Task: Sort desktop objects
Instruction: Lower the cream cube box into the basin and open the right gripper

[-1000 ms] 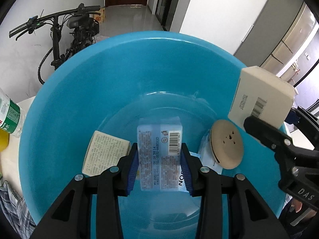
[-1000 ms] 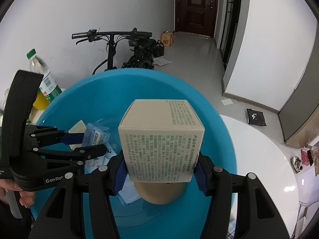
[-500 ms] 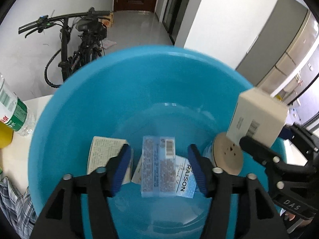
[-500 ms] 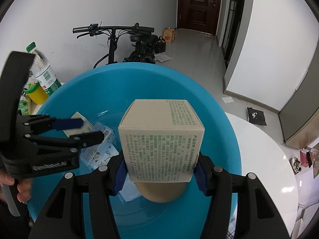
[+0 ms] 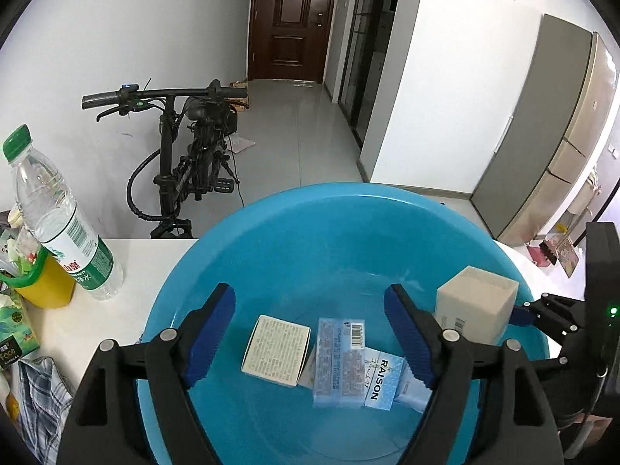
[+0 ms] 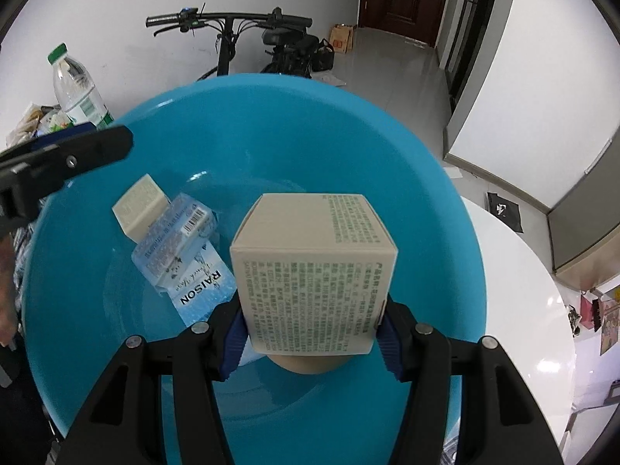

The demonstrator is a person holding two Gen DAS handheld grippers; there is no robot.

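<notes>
A big blue basin (image 5: pixel 248 240) (image 6: pixel 348 116) stands on the white table. On its floor lie a pale blue pack with a barcode (image 5: pixel 339 360) (image 6: pixel 172 238), a flat beige box (image 5: pixel 276 345) (image 6: pixel 139 201) and a blue RAISON sachet (image 5: pixel 378 381) (image 6: pixel 203 290). My left gripper (image 5: pixel 310 333) hangs above them, its jaws opening, with nothing pressed between the pads. My right gripper (image 6: pixel 312 337) is shut on a beige cube carton (image 6: pixel 314 267) (image 5: pixel 474 312) over the basin's right side. A round tan disc (image 6: pixel 306 364) peeks out beneath the carton.
A water bottle with a green cap (image 5: pixel 58 221) (image 6: pixel 77 93), a yellow cup (image 5: pixel 42 283) and a green packet (image 5: pixel 15 333) stand left of the basin. Checked cloth (image 5: pixel 38 387) lies at the table's near left. A bicycle (image 5: pixel 186 155) leans on the wall behind.
My left gripper has let go of the pale blue pack, spread its jaws and risen out of the basin. The pack now lies on the basin floor. The right gripper kept its hold on the carton.
</notes>
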